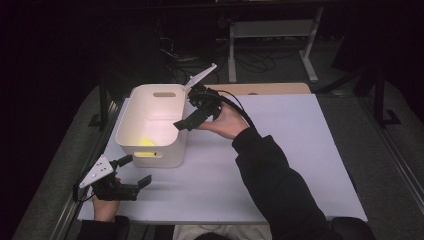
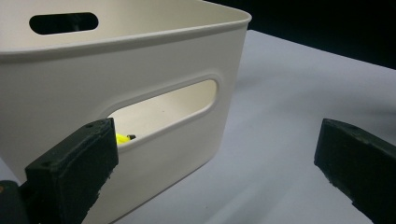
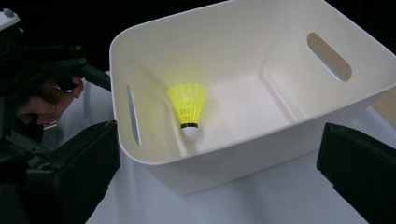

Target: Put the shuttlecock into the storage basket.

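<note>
While the white bin (image 1: pixel 152 125) sits on the table (image 1: pixel 280 165) in the high view, the right gripper (image 1: pixel 192 117) hovers at its rim, the left gripper (image 1: pixel 131 172) just beside its near wall. In both gripper views the jaws gape, empty; a yellow shuttlecock (image 3: pixel 188 109) lies inside the bin.

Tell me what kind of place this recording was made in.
Probably a lab or recording workshop, kept dark. A white table stands on grey carpet, cables trail across the floor behind it beside a metal desk frame, and a person works a white bin with handheld grippers.
</note>
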